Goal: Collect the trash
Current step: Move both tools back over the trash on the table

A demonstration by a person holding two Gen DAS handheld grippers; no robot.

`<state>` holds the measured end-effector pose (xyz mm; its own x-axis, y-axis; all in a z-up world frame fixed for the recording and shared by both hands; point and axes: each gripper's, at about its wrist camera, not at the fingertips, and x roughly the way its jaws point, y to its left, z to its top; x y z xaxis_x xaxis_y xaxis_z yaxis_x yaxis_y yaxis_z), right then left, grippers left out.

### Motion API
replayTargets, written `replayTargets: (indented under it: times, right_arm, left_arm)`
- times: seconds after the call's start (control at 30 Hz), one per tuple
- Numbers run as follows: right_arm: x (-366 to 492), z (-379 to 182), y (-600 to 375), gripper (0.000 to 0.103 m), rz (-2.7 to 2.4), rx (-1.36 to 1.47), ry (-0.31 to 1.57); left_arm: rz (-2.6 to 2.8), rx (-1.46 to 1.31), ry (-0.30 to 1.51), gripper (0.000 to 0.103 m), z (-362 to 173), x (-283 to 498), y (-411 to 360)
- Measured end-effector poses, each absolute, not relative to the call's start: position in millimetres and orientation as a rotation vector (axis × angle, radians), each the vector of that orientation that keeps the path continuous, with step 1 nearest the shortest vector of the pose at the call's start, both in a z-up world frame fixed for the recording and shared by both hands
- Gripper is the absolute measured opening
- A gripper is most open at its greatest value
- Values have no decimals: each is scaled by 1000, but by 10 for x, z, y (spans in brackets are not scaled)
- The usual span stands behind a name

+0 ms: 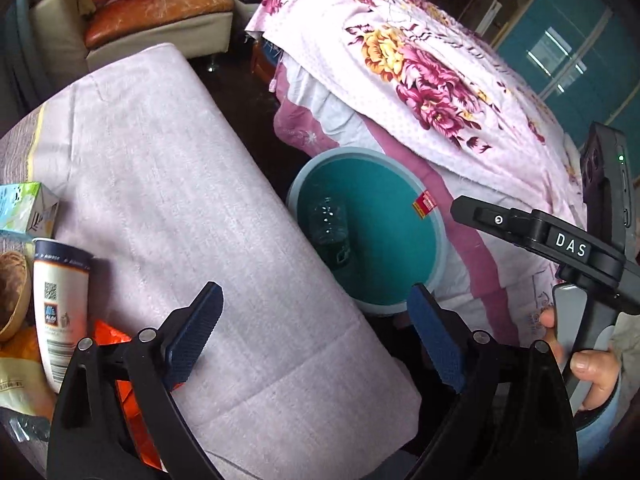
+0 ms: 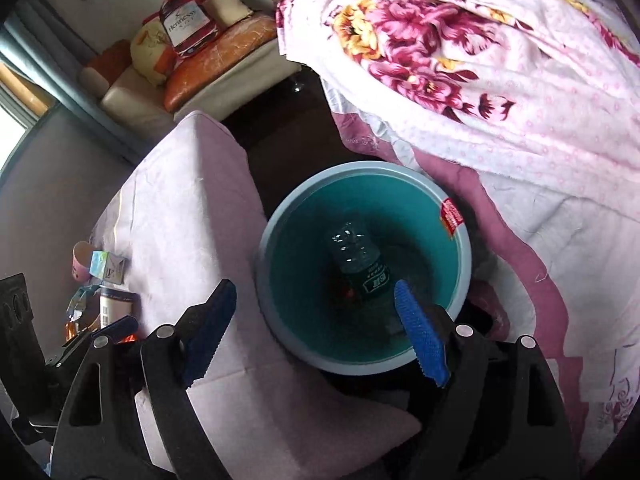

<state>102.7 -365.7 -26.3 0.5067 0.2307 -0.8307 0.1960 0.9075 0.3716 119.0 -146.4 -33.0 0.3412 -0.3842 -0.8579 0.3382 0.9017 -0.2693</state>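
**Where everything sits right now**

So the bin (image 2: 362,268) is on the floor mid-frame, squeezed between the cloth-covered table (image 2: 192,208) on its left and the bed (image 2: 520,160) on its right. A plastic bottle (image 2: 356,256) lies inside it. Leftover trash sits at the table's left edge: a paper cup (image 1: 60,304), a small carton (image 1: 26,210) behind it, wrappers (image 1: 124,360) in front. Sofa (image 2: 224,76) is upper left, behind the table.
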Motion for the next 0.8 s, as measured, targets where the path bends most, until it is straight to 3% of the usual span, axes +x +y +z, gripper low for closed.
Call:
replayTargets:
  times: [0.8]
  right_arm:
    - [975,65,-1748,78,232,220,1122]
  left_arm:
    - [-303,-241,959,94,116,616,410]
